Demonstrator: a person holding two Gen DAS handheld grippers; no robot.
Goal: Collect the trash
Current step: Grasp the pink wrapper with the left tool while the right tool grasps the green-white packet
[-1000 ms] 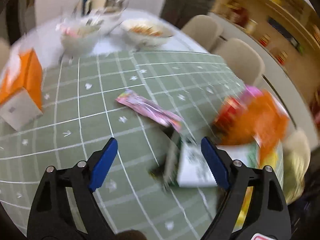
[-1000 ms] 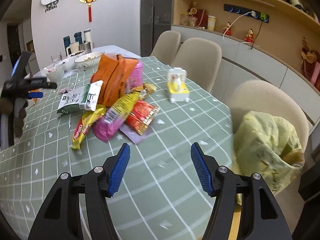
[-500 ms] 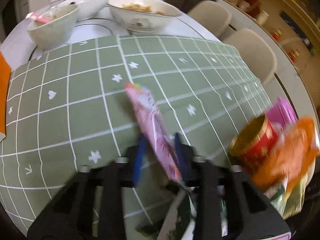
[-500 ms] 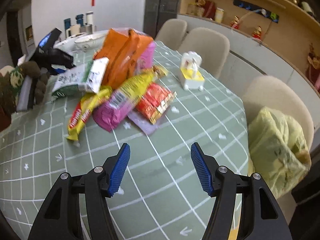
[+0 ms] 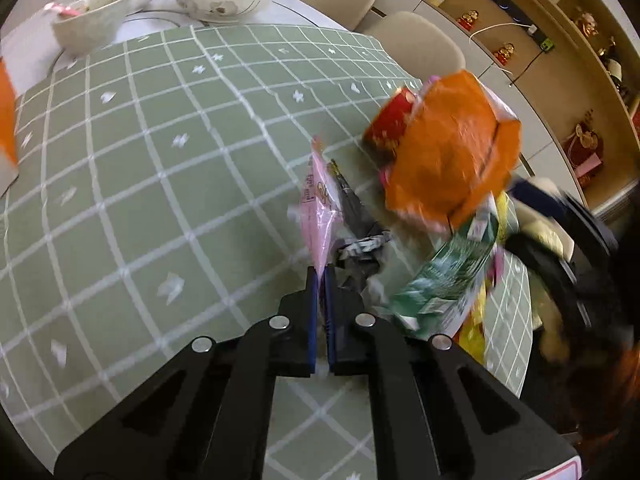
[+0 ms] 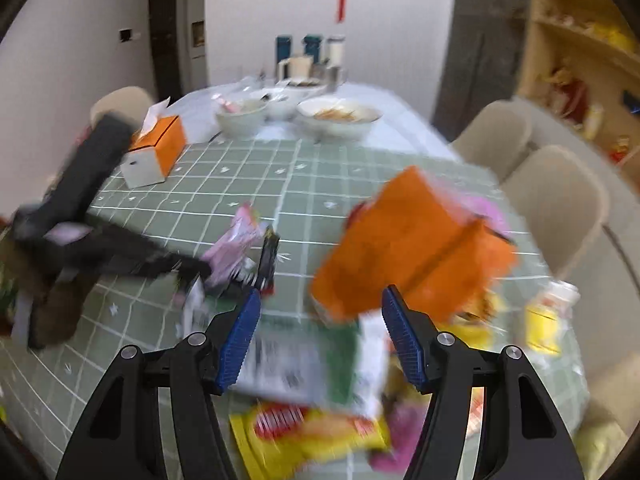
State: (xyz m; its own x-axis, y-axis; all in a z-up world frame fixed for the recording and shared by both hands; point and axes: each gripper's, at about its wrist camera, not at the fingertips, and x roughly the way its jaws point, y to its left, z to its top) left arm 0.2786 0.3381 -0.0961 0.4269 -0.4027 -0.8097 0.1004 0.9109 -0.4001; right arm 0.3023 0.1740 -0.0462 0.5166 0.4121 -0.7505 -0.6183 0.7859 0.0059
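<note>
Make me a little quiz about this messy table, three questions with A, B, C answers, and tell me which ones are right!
1. Where is the tissue box?
A. on the green tablecloth
B. on a chair
C. on the shelf

2. What colour is the wrapper in the left gripper?
A. blue
B. pink
C. brown

3. How does the right gripper stand?
A. shut on a bowl
B. shut on a cup
C. open

Answers: 1 A, it sits on the checked cloth near the bowls. 2 B, pink film sticks out between the closed pads. 3 C, its pads are wide apart above the snack bags.
</note>
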